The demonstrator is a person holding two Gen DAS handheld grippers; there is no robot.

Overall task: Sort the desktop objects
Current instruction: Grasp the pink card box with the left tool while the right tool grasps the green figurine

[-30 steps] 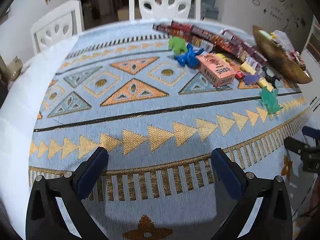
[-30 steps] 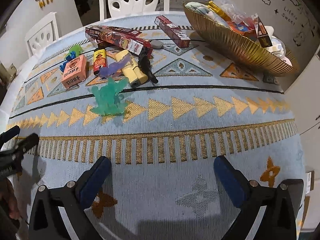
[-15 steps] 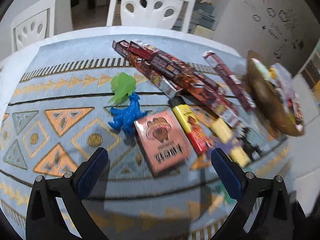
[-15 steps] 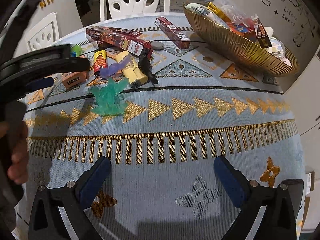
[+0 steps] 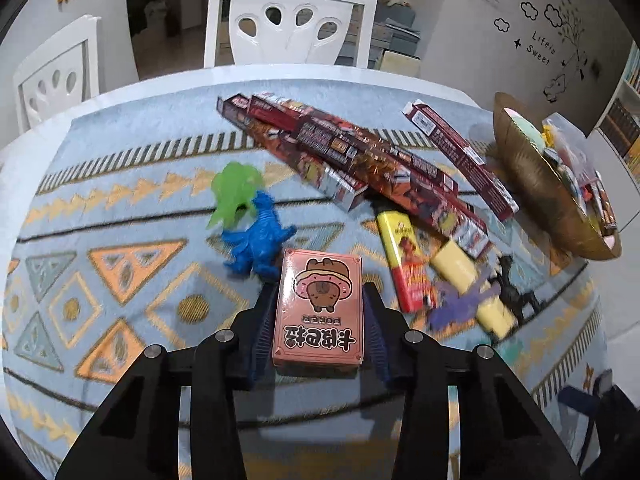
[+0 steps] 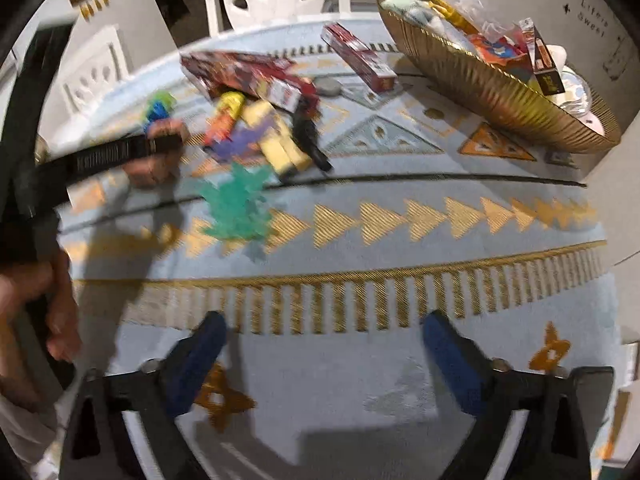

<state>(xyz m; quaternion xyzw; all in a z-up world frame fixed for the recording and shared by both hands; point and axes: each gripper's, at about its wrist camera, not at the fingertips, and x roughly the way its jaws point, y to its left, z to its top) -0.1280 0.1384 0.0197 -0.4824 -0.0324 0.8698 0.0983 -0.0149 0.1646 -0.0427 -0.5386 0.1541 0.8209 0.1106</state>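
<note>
My left gripper [image 5: 318, 320] is shut on the pink poker card box [image 5: 320, 304], its fingers on the box's two long sides. The box also shows in the right wrist view [image 6: 160, 152], blurred, with the left gripper over it. My right gripper [image 6: 324, 356] is open and empty above the near part of the tablecloth. A blue dinosaur [image 5: 258, 238] and a green dinosaur [image 5: 236, 194] lie just beyond the box. A teal dinosaur [image 6: 240, 208], a purple toy [image 6: 240, 142], yellow blocks [image 6: 280, 140] and a black toy [image 6: 310, 136] lie mid-table.
Long red boxes [image 5: 360, 160] are piled at the back. A gold bowl [image 6: 500, 84] full of snacks stands at the back right. A yellow packet [image 5: 404, 252] lies to the right of the pink box. White chairs [image 5: 292, 20] stand behind the table.
My left gripper moved forward to the pink box and shut on its sides. The right gripper shifted slightly; its view is now blurred.
</note>
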